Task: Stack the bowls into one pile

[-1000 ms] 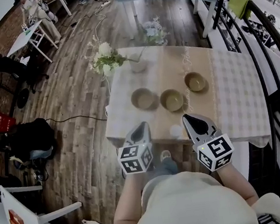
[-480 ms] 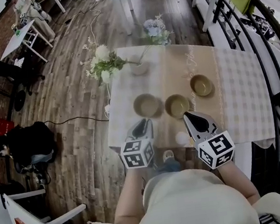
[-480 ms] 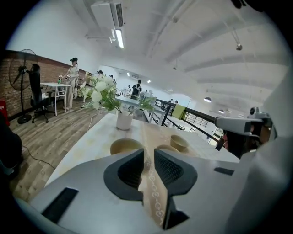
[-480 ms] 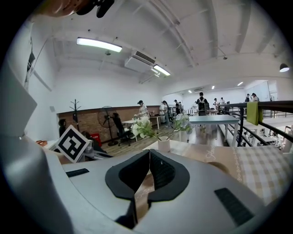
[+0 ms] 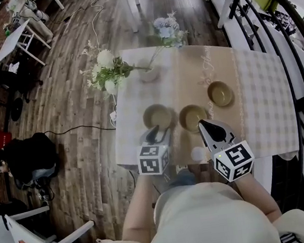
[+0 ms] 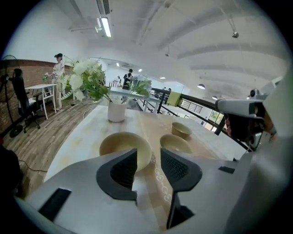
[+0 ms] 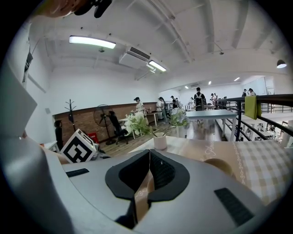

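Toward the table's (image 5: 261,110) front edge, three bowls sit apart: the left bowl (image 5: 156,115), the middle bowl (image 5: 192,117), and the right bowl (image 5: 220,93) farther back. The left gripper (image 5: 154,133), whose jaws have just been opening with nothing between them, faces the left bowl. It should straddle the near rim squarely before pinching. The right gripper (image 5: 211,130) is pressed together, empty.

Left bowl (image 5: 157,116), middle bowl (image 5: 192,117) and right bowl (image 5: 220,93) line the table (image 5: 265,92), vase (image 5: 149,74) behind.
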Demonstrator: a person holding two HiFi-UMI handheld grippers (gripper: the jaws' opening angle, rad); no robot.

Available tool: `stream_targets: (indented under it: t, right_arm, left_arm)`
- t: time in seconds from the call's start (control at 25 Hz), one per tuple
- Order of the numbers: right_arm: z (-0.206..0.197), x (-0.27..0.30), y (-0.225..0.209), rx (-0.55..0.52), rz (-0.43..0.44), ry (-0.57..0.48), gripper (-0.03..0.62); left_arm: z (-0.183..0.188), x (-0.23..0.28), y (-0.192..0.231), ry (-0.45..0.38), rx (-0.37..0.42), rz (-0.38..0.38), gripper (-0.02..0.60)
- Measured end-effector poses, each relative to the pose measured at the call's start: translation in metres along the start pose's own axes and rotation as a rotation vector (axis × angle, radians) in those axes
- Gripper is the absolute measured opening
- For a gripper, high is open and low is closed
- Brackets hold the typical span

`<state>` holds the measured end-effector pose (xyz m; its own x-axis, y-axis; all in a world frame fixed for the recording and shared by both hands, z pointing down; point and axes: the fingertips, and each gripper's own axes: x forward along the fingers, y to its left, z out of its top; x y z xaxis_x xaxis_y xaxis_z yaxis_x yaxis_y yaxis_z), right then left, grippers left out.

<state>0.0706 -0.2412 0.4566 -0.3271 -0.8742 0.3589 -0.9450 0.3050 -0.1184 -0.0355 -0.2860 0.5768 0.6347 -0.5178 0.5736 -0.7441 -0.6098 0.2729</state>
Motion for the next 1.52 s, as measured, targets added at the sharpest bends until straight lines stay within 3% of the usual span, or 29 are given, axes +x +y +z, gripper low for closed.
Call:
stream_targets:
  t: [0.4, 0.6, 0.84, 1.0, 1.24, 1.52]
  right_arm:
    - [-0.011, 0.013, -0.009, 0.014, -0.011, 0.036, 0.002]
    - [-0.013, 0.014, -0.014, 0.013, -0.025, 0.048, 0.002]
    - [-0.008, 0.015, -0.02, 0.006, -0.043, 0.049, 0.002]
    - [-0.004, 0.018, -0.021, 0.001, -0.045, 0.043, 0.002]
    - [0.004, 0.021, -0.023, -0.007, -0.056, 0.027, 0.002]
    - [0.01, 0.017, -0.021, -0.028, -0.054, 0.021, 0.002]
  left_arm:
    - [-0.015, 0.031, 0.001, 0.138, 0.252, 0.05, 0.189]
    - [-0.02, 0.04, 0.002, 0.17, 0.306, 0.066, 0.158]
    - [-0.02, 0.046, 0.003, 0.179, 0.315, 0.064, 0.099]
    - [-0.013, 0.045, 0.004, 0.149, 0.288, 0.078, 0.028]
    - [0.004, 0.037, 0.014, 0.092, 0.255, 0.09, 0.015]
    - [0.02, 0.021, 0.022, 0.03, 0.161, 0.095, 0.011]
